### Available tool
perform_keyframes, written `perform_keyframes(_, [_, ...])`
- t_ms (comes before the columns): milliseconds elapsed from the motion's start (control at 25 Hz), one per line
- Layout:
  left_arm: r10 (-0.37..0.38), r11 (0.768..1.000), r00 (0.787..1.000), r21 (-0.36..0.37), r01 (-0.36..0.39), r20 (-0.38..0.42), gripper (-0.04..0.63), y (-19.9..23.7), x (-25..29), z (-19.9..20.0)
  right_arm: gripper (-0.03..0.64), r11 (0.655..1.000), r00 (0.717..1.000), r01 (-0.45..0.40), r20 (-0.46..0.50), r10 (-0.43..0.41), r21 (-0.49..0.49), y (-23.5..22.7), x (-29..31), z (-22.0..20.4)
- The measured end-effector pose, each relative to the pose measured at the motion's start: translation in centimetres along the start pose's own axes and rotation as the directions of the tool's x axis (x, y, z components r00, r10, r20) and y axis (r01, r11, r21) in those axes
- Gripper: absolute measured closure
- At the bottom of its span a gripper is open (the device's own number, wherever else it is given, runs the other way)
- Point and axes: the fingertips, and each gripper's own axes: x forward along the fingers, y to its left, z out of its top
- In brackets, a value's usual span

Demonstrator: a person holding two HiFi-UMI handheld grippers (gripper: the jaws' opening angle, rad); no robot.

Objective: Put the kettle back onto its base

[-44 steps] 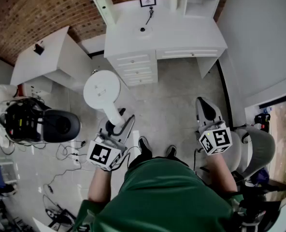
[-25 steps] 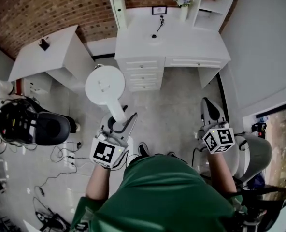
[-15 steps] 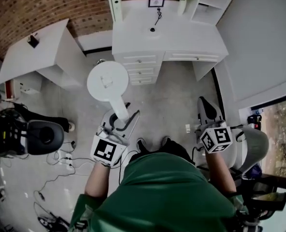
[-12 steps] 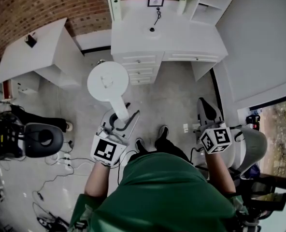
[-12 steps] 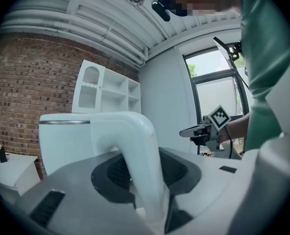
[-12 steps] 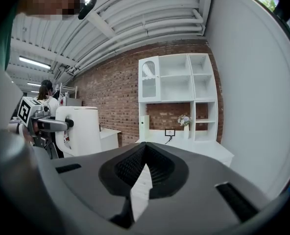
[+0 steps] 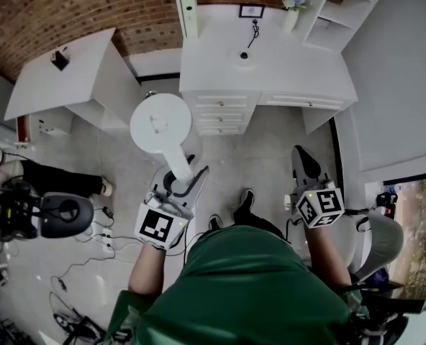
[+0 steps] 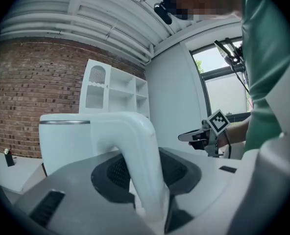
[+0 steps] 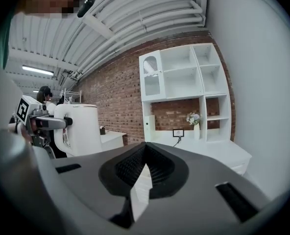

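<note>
A white kettle point(image 7: 160, 124) hangs above the floor in the head view, its lid facing up. My left gripper point(image 7: 178, 181) is shut on the kettle's curved handle point(image 7: 180, 165). In the left gripper view the handle point(image 8: 141, 153) runs down between the jaws and the kettle body point(image 8: 66, 138) fills the left. A small round base point(image 7: 245, 57) with a cord lies on the white desk point(image 7: 299, 67) ahead. My right gripper point(image 7: 304, 164) is held out at the right, shut with nothing in it; in its own view, the right gripper point(image 9: 144, 153) jaws meet. The right gripper view also shows the kettle point(image 9: 80, 129) at the left.
A white side table point(image 7: 62, 74) stands at the left and a shelf unit with a flower vase point(image 7: 291, 6) at the desk's back. The desk has drawers point(image 7: 224, 110) facing me. A black office chair point(image 7: 65, 210) and floor cables point(image 7: 91, 243) lie left; a grey chair point(image 7: 377, 236) sits right.
The person has stepped across the floor toward the desk, and the black chair has slid to the lower left of the view. The kettle stays in the left grip; the right gripper stays shut.
</note>
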Motion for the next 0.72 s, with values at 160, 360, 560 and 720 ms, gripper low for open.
perform_keyframes(160, [0.048,0.998,0.999,0.044,-0.048,-0.001,0.442,1.7,3.4,1.7,0.604,1.0,0.999,-0.031,0.013,0.031,0.0,-3.0,3.2,1.3])
perform_keyframes(360, [0.074,0.995,0.997,0.062,-0.074,-0.008,0.442,1.7,8.1,2.9,0.604,0.999,0.999,-0.038,0.026,0.037,0.036,-8.1,5.5,1.8])
perform_keyframes(560, [0.077,0.995,0.996,0.059,-0.075,-0.036,0.443,0.2,12.9,3.4,0.604,0.997,0.998,-0.05,0.031,0.048,0.058,-13.0,6.6,1.6])
perform_keyframes(720, [0.075,0.995,0.997,0.075,-0.072,-0.038,0.442,-1.0,16.0,4.1,0.604,0.996,0.998,-0.056,0.047,0.052,0.073,-16.2,7.0,2.0])
